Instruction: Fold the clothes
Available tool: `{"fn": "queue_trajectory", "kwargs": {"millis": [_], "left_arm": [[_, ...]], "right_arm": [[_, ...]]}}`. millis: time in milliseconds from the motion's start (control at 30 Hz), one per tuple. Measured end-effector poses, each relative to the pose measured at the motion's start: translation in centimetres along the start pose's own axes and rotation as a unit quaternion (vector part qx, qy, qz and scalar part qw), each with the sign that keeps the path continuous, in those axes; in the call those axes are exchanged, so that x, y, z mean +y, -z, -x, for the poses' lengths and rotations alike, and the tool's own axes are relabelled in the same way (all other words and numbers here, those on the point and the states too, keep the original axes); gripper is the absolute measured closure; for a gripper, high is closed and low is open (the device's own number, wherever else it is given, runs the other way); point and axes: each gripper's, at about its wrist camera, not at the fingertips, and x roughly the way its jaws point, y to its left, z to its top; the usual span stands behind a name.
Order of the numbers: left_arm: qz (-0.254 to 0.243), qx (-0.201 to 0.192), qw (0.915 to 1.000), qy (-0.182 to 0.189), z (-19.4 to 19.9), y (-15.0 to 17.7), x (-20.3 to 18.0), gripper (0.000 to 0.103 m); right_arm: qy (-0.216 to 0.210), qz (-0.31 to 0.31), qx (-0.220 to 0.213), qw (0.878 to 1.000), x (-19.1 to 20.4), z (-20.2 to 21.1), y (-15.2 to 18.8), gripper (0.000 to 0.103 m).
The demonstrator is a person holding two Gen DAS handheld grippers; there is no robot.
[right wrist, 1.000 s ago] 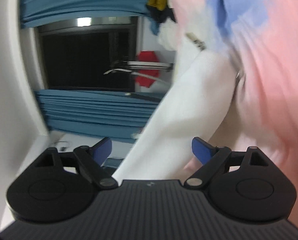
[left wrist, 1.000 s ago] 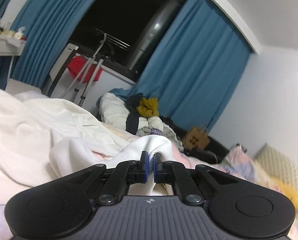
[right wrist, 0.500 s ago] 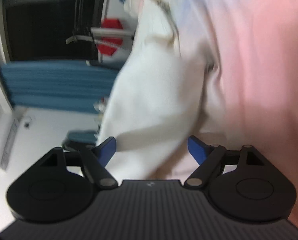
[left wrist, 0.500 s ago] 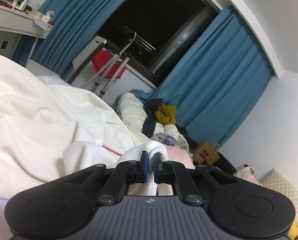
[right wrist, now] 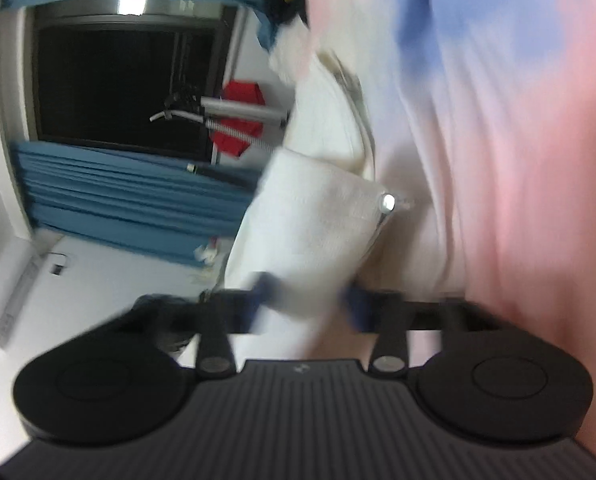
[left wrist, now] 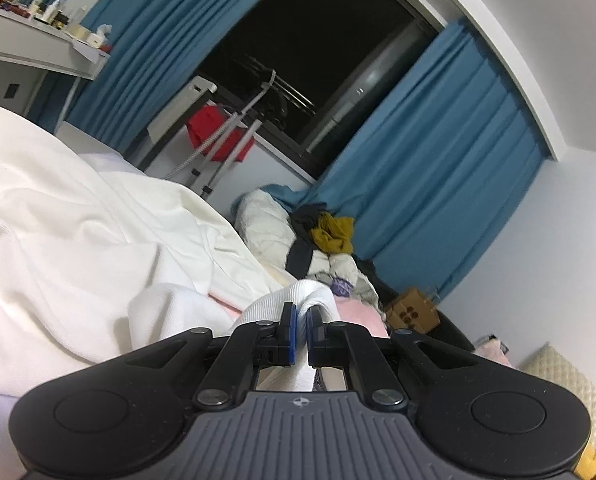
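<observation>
Garment (left wrist: 58,264), white, lies heaped across the bed, filling the left of the left wrist view. Left gripper (left wrist: 301,322): jaws pressed together, pinching a ribbed white fold of the garment that bulges up just past the blue pads (left wrist: 292,330). Pink sheet (left wrist: 359,314) shows beside that fold. Beyond it a clothes pile (left wrist: 321,240) sits against the blue curtain (left wrist: 437,184), with a cardboard box (left wrist: 411,310) near it.

Right gripper (right wrist: 307,306): view rolled sideways and blurred. Jaws closing, with a thick white fold (right wrist: 309,224) of the garment between them; whether the pads already press on the cloth cannot be told. Pink and blue bedding (right wrist: 517,160) fills the right side. Dark window (right wrist: 110,84) and a red item (right wrist: 240,120) at left.
</observation>
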Motion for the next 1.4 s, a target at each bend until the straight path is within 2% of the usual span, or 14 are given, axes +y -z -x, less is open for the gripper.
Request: {"fn": "queue_trajectory", "kwargs": {"millis": [100,300,567,667,733,767,833,933,1000,1067,1167,1300,1333,1400], "left_arm": [[-0.015,0.014,0.9998,0.003,-0.9,1.0,-1.1,0.098],[-0.047,0.055,0.9968,0.035,-2.7,3.5,-2.5,0.095],[-0.157,0.122,0.9756,0.093,-4.2,9.2,-7.8,0.056],[-0.173,0.153,0.9681,0.096,-4.5,11.2,-8.7,0.046],[-0.153,0.175,0.9696,0.076,-4.6,11.8,-8.1,0.044],[-0.142,0.185,0.9703,0.065,-4.6,12.0,-7.8,0.039],[-0.081,0.205,0.9751,0.027,-4.8,11.4,-6.0,0.032],[0.048,0.215,0.9750,-0.033,-4.4,9.6,-1.7,0.029],[0.128,0.203,0.9683,-0.070,-3.3,8.4,1.7,0.028],[0.206,0.189,0.9540,-0.108,-2.3,7.1,5.0,0.023],[0.316,0.150,0.9228,-0.161,-0.6,6.2,10.6,0.023],[0.427,0.096,0.8787,-0.189,0.4,7.7,15.1,0.034],[0.436,0.080,0.8748,-0.195,0.3,7.8,15.6,0.035],[0.430,0.046,0.8782,-0.203,-0.3,7.9,15.9,0.036]], "right_arm": [[0.005,0.046,-0.023,0.999,2.3,1.1,-0.4,0.091],[0.023,0.141,-0.085,0.986,7.6,5.5,-3.7,0.095],[0.038,0.162,-0.226,0.960,10.5,15.6,-10.1,0.096],[0.058,0.135,-0.307,0.940,7.4,19.5,-10.9,0.096],[0.128,0.108,-0.328,0.930,3.3,21.0,-11.4,0.096],[0.160,0.083,-0.326,0.928,1.2,21.4,-11.8,0.096],[0.195,-0.010,-0.282,0.939,-3.8,21.2,-13.1,0.096],[0.240,-0.034,-0.253,0.936,-6.6,20.2,-13.7,0.096],[0.244,-0.030,-0.255,0.935,-6.6,19.8,-13.9,0.096],[0.239,-0.021,-0.263,0.935,-6.1,19.0,-13.8,0.096],[0.242,-0.005,-0.266,0.933,-5.5,18.7,-14.1,0.096],[0.234,-0.006,-0.274,0.933,-4.3,19.5,-13.4,0.096],[0.232,-0.005,-0.276,0.933,-4.1,19.5,-13.3,0.096],[0.231,0.006,-0.281,0.932,-3.7,19.4,-13.1,0.096]]}}
